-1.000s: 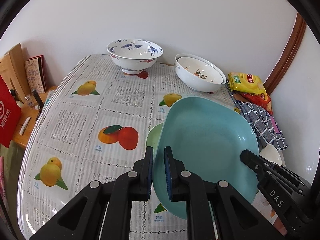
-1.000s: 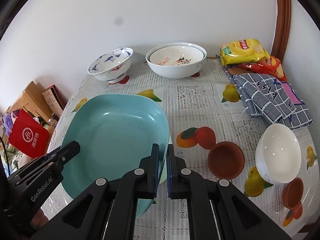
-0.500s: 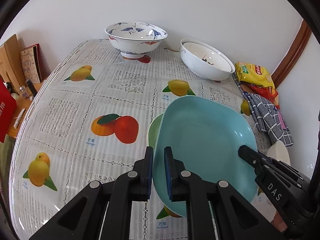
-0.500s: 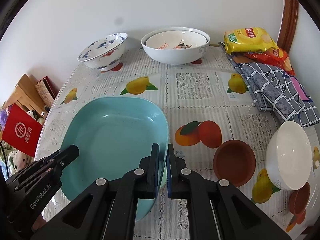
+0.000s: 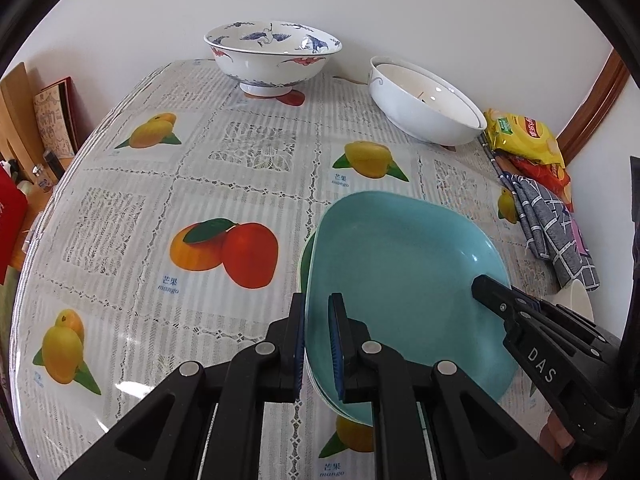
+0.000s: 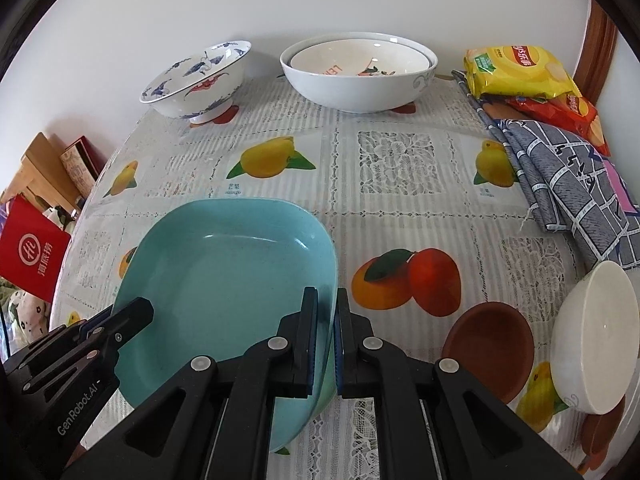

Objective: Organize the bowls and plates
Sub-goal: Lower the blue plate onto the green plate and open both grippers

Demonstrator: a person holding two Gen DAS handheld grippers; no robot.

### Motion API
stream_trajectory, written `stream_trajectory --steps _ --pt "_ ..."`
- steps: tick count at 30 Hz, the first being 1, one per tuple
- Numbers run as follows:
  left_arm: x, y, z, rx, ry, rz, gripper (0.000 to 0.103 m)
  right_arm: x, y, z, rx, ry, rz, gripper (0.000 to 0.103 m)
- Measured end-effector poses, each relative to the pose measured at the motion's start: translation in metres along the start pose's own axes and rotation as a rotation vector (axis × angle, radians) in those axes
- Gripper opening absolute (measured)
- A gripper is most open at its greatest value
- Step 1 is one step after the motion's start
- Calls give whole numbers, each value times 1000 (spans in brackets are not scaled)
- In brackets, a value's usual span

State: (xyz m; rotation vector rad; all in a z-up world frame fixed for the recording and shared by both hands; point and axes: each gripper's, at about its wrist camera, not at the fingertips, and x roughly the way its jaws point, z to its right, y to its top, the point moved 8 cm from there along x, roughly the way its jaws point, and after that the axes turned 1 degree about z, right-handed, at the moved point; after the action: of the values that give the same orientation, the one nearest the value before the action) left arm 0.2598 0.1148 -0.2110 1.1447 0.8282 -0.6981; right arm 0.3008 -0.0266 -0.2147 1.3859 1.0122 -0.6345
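Your left gripper (image 5: 317,340) and right gripper (image 6: 327,340) each clench an opposite rim of the shallow, square-ish teal plate (image 5: 404,280), sharing its wide span; it sits near the table's (image 5: 240,160) front edge, over a green plate (image 5: 305,256) barely showing beneath.

The table (image 5: 132,208) carries a glossy cloth printed with mango motifs and lace-pattern squares. A plain white wall (image 6: 320,0) stands directly behind it. A brown wooden trim (image 5: 592,112) runs up the right corner. A low wooden shelf unit (image 6: 36,176) stands left of the table. Lighting is even daylight.
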Motion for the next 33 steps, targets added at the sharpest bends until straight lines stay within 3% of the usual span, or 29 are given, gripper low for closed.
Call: stream_trajectory --steps 11,18,23,28,33 --pt "1 0 0 8 9 -17 11 11 4 0 -46 -7 -7 9" --pt "-11 -4 -1 9 30 -29 22 -7 4 -1 -57 0 26 11" --pt "-36 0 9 38 41 22 32 -36 1 8 -54 -4 73 22" --pt "-61 -1 32 69 30 60 34 -77 -4 34 -46 -41 151 48" --pt "-79 -9 61 111 53 80 42 -115 -17 70 -23 -93 208 56"
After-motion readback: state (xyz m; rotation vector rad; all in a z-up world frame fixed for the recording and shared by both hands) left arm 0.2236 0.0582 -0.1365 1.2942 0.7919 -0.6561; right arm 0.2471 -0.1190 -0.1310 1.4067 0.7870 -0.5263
